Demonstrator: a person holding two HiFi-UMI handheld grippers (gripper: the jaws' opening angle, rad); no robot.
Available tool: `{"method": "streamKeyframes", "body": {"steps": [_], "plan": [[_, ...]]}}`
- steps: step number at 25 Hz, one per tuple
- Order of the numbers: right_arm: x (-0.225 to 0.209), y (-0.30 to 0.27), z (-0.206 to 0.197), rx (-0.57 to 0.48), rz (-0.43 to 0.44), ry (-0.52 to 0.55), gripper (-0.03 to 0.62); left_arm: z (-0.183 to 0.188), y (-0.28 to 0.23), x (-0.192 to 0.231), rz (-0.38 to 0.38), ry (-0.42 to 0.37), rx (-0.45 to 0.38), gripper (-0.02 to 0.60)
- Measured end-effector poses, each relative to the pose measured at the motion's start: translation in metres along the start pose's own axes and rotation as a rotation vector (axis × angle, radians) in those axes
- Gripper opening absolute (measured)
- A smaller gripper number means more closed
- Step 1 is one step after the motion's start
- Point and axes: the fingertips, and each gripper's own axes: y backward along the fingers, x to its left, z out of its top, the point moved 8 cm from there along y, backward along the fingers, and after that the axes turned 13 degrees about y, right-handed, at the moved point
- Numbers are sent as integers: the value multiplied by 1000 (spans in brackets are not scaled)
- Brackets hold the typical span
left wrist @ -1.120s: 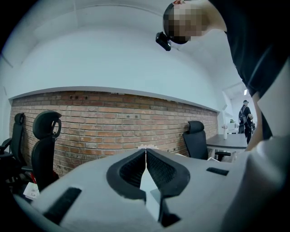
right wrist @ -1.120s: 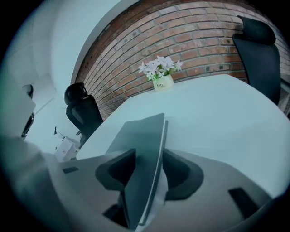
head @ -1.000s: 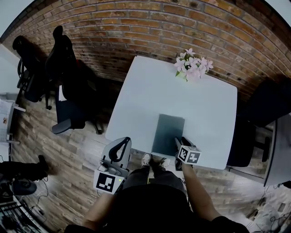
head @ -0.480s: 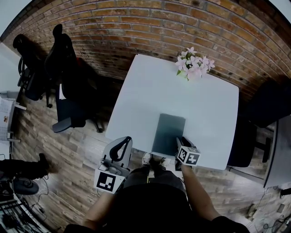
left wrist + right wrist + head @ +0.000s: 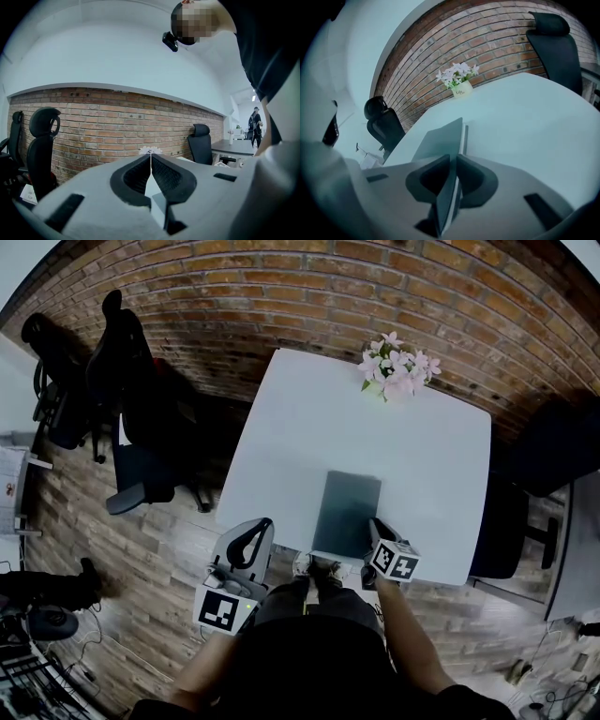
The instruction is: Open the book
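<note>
A dark grey-green book (image 5: 345, 507) lies shut near the front edge of the white table (image 5: 356, 427). My right gripper (image 5: 376, 529) is at the book's near right corner. In the right gripper view its jaws are closing, and the thin edge of the book's cover (image 5: 440, 138) stands between the pads (image 5: 461, 171) of my right gripper (image 5: 453, 158), which press on it. My left gripper (image 5: 260, 525) hangs off the table's near left corner, over the floor. In the left gripper view the fingertips of my left gripper (image 5: 150, 156) meet with nothing between them.
A pot of pale pink flowers (image 5: 398, 367) stands at the table's far edge, against a brick wall. Black office chairs (image 5: 131, 381) stand to the left, and another chair (image 5: 555, 42) at the table's far right. My feet (image 5: 319, 570) are below the table's front edge.
</note>
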Motion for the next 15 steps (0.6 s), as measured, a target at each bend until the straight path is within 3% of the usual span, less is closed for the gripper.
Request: {"method": "streamKeyframes", "body": {"steps": [9, 15], "plan": [[7, 12, 11, -57, 31, 2, 40, 1, -3, -1, -18, 7, -7, 28], [19, 21, 24, -92, 36, 77, 35, 1, -1, -1, -22, 10, -12, 28]]}}
